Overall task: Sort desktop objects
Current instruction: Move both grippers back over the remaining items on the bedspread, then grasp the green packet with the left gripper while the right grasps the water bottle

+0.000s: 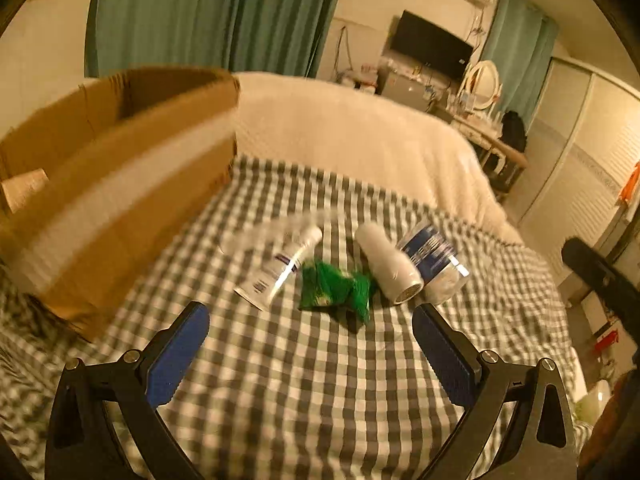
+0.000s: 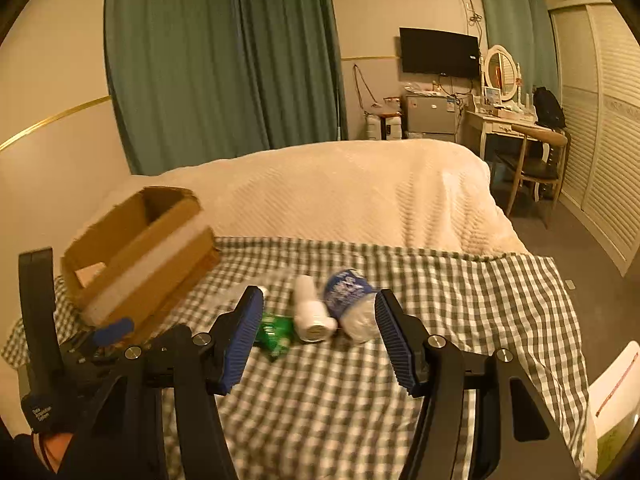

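Objects: tube [image 1: 280, 264], green packet [image 1: 335, 292], white roll [image 1: 390, 264] and bottle [image 1: 434, 266] lie clustered mid-cloth [image 1: 304, 380].
Blur: tube's print unreadable.
Box [image 1: 120, 184]: far left, cropped.
Left gripper [image 1: 310, 354]: spread, empty.
Right gripper [image 2: 320, 336]: spread, empty, partly hiding the packet.

The checked bedspread [image 1: 280, 380] carries a cardboard box [image 1: 120, 184], tube [image 1: 280, 268], green packet [image 1: 336, 292], white roll [image 1: 390, 268] and bottle [image 1: 434, 260].

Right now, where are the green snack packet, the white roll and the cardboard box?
green snack packet [image 1: 334, 290]: left wrist view, middle of the crumpled wrapper.
white roll [image 1: 388, 264]: left wrist view, side of the cylinder.
cardboard box [image 2: 140, 276]: right wrist view, taped front wall.
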Available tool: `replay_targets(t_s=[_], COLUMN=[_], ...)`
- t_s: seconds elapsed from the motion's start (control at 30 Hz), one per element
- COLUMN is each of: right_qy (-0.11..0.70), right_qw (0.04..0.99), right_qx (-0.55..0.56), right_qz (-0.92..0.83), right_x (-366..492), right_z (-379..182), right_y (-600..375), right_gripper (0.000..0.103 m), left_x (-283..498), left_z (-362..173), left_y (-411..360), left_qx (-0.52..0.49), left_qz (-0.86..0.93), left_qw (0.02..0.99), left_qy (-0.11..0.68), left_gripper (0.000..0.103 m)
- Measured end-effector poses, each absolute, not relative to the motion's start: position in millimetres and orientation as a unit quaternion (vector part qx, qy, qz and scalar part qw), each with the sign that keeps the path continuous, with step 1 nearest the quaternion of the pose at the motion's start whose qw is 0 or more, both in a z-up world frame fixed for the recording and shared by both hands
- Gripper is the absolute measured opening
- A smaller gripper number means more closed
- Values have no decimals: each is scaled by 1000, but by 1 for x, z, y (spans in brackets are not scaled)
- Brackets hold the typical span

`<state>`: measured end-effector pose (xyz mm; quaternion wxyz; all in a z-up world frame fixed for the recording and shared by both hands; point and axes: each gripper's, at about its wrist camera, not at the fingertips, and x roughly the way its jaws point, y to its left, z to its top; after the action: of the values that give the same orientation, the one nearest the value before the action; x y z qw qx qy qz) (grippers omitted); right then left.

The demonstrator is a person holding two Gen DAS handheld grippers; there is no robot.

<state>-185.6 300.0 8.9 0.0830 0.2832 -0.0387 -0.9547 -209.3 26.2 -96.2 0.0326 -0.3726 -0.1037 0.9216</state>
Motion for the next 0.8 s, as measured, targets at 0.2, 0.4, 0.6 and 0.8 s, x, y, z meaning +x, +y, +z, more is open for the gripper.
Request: replay_targets(t_s=[0.2,0.4,0.6,0.8], right_qy=[-16,-37,-44,-71], right_qw=[106,132,142,156], right_qx=[275,293,314,326], right_qz=[-955,-946,-938,-930], right_x=[-249,-298,-315,-320], right_z=[-39,-90,-115,-126], right_y=[316,319,317,327], right_gripper=[58,58,66,72], left_x=[-240,-268,-289,-291], left_z=[-133,-167,-174,-174], left_y=[47,54,70,81], left_qx=[-371,-385,-388,-399], left_qz=[924,918,920,915], left_qw=[20,5,-12,46], left_qy=[-93,-92,-48,-36], left_gripper=[103,103,100,59])
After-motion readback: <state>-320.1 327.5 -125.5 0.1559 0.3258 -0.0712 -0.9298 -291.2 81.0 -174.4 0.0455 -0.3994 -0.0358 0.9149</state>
